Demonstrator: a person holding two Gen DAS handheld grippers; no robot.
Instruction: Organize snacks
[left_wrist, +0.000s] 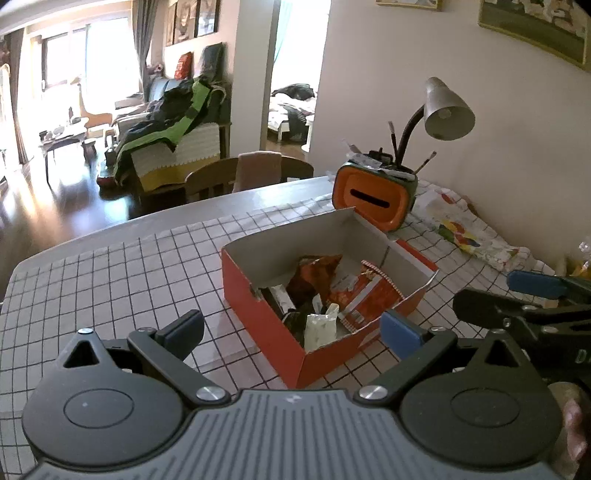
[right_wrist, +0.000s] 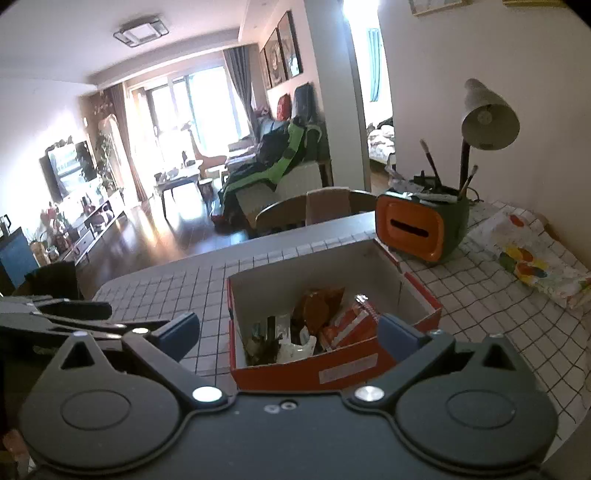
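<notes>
Orange cardboard box, lid off, standing on the gridded bench at centre frame in both views. White inside walls. Snack packets heaped inside: an orange-brown crinkled bag at the back, a red-and-white striped pack leaning on the right-hand wall, a pale small pouch at the near corner, dark wrappers lower left. Same heap visible from the right wrist, contents a little blurred there.

Left hand-held gripper: fingers spread wide, blue pads well apart, nothing between them but the view down to the box. Near corner of the box framed between the two pads; no contact seen.

Right hand-held gripper: also spread wide, empty, pads either side of the box's near wall in the picture, not touching it. Same tool seen from the left wrist at the right edge of frame, one blue pad showing, over the bench beside the box. Left tool seen in turn at the left edge of the right wrist view.

Beyond the box, upper right: orange-fronted green holder with brushes standing in it, close to the box's far corner; whether touching cannot be told. Gooseneck desk lamp rising behind it. Folded patterned cloth on the bench near the wall, right of frame. Wooden chair back past the far bench edge.
</notes>
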